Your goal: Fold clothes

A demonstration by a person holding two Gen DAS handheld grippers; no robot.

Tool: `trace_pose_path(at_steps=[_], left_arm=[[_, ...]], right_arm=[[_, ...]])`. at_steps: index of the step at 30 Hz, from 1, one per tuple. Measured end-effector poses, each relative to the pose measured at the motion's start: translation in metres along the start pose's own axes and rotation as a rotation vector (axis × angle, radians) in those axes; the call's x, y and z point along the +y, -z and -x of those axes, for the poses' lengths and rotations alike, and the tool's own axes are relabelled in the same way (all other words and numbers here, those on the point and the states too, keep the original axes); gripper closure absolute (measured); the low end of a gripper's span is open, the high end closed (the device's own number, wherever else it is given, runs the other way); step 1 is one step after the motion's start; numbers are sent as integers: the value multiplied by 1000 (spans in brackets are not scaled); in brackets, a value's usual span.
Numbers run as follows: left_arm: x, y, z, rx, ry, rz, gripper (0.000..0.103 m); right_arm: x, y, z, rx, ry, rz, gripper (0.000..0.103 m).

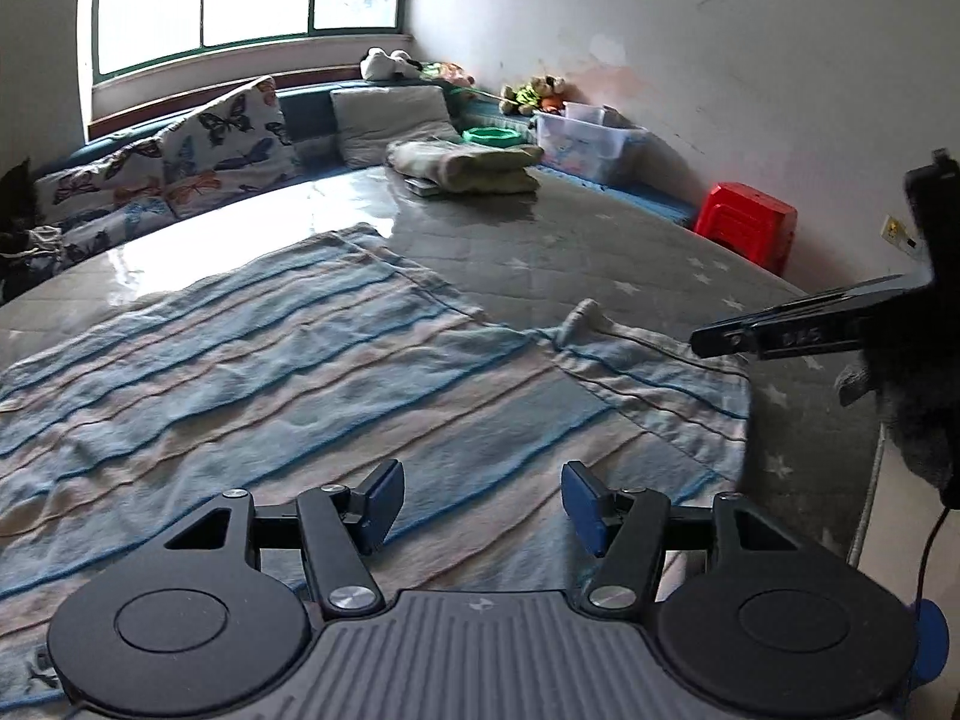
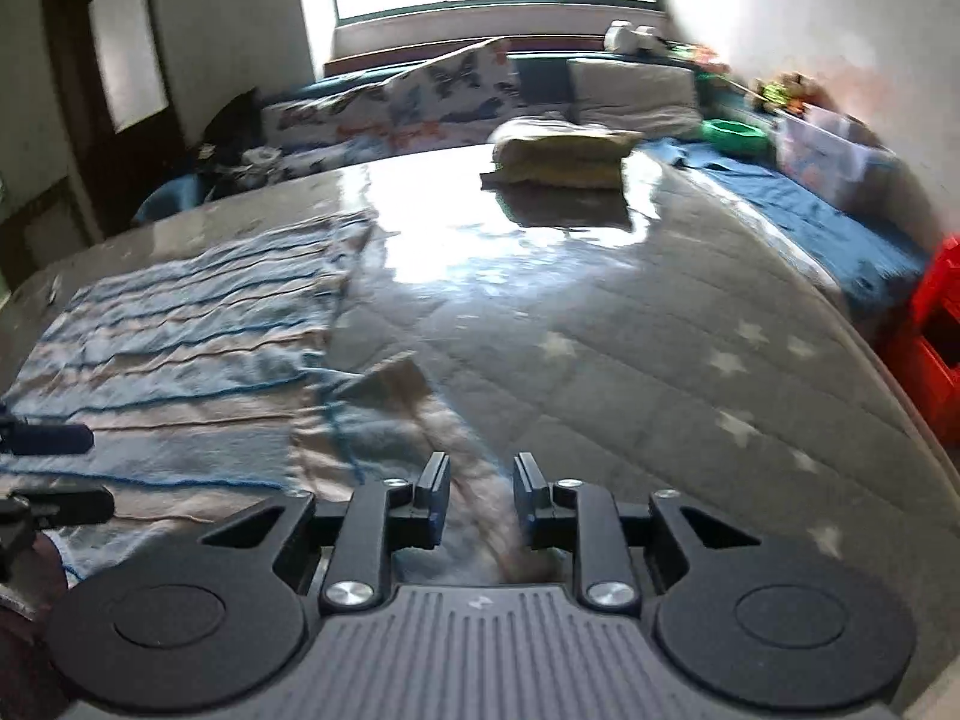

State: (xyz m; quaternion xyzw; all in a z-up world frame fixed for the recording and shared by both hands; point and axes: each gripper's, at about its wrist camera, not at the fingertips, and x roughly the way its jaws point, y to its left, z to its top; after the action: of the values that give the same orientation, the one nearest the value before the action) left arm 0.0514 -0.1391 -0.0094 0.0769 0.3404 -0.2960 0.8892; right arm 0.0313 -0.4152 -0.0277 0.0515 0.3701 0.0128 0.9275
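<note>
We see our left gripper and right gripper: black linkage arms, blue pads, silver screws, round black discs, and a ribbed grey body. A thin black cable trails.

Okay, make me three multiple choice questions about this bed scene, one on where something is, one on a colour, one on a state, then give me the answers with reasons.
1. Where does the folded pile of cloth lie?
A. On the far part of the mattress, near the pillows
B. On the red stool
C. Between the left gripper's fingers

2. What colour is the stool beside the bed?
A. Green
B. Red
C. White

3. How does the striped towel lie?
A. Rolled into a tube
B. Hanging from the window
C. Spread mostly flat on the mattress

Answers:
1. A: the folded pile sits at the far end of the mattress, in front of the pillows.
2. B: the stool by the wall is bright red.
3. C: the striped towel lies spread out flat, with one corner rumpled; the left gripper is open above it.
</note>
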Motion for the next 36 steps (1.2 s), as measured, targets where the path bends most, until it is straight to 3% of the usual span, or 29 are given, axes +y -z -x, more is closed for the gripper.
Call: trace_pose_path(at_steps=[10,15,16,18,22,30,36], left_arm=[[-26,0,-17,34,45,-51,39],[-29,2,-19,44,43,-53,39],[-29,2,-20,45,41,-53,39],[-29,3,-21,47,37,-52,39],[-27,3,-24,53,29,-49,39],[-13,3,-18,37,1,-18,38],[9,0,-3,-6,-57,30,36]], right_arm=[[-22,27,13,-9,16,-153,77],[-21,29,9,-24,15,-167,76],[-19,29,9,-23,8,-165,77],[-17,28,9,-20,-7,-161,93],[-11,25,17,-39,-33,-157,94],[24,1,50,-116,-192,-85,95],[65,-9,47,-100,-313,-3,95]])
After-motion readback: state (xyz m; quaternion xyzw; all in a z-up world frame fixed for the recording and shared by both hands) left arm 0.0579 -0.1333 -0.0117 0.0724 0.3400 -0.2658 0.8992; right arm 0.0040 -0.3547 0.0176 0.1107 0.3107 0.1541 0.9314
